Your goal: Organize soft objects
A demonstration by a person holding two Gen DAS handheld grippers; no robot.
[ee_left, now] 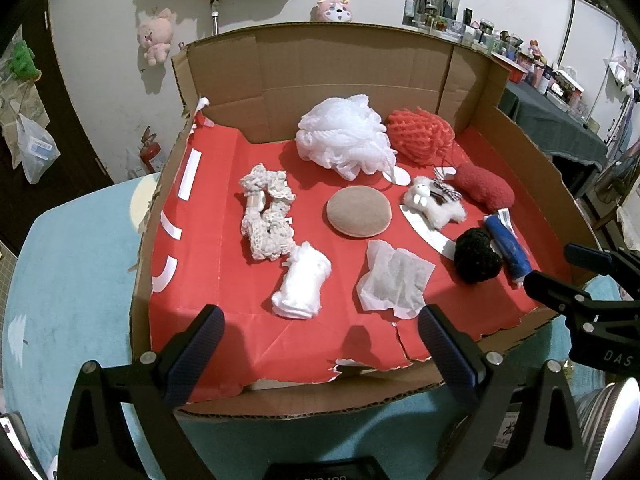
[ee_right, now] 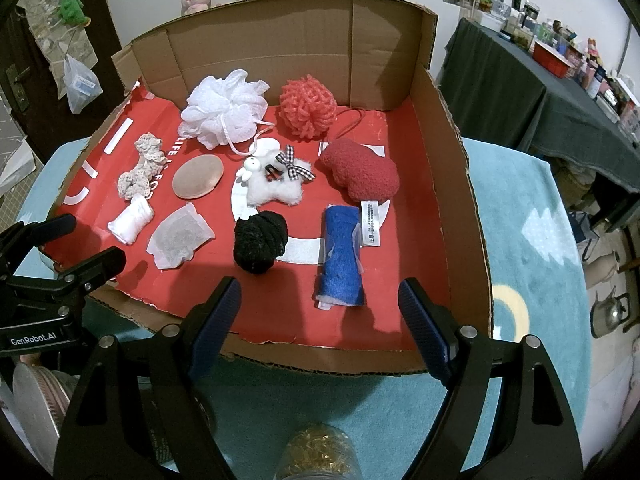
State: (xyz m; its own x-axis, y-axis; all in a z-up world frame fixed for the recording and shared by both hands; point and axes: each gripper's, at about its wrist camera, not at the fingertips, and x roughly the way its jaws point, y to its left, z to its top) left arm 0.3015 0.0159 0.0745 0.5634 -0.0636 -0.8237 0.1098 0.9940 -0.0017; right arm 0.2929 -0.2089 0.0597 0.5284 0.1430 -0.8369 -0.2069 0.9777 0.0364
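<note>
A cluttered room with plush toys on a white wall; on a teal mat (ee_right: 516, 216) sits a cut-open cardboard box (ee_right: 444, 152) lined with red paper. From left to right I see a cream crochet scrunchie (ee_left: 266, 216), a rolled white cloth (ee_left: 301, 286), a tan round puff (ee_left: 357, 211), a white gauze sachet (ee_left: 394, 280), a white mesh loofah (ee_left: 344, 136), a white fluffy toy (ee_right: 276, 184), a black knitted ball (ee_right: 260, 242), a coral loofah (ee_right: 307, 111), a blue rolled towel (ee_right: 340, 256) and a dark red fuzzy pouch (ee_right: 360, 174). My left gripper (ee_left: 320, 352) and right gripper (ee_right: 320, 320) hover at the box's near edge, fingers spread wide, holding nothing.
</note>
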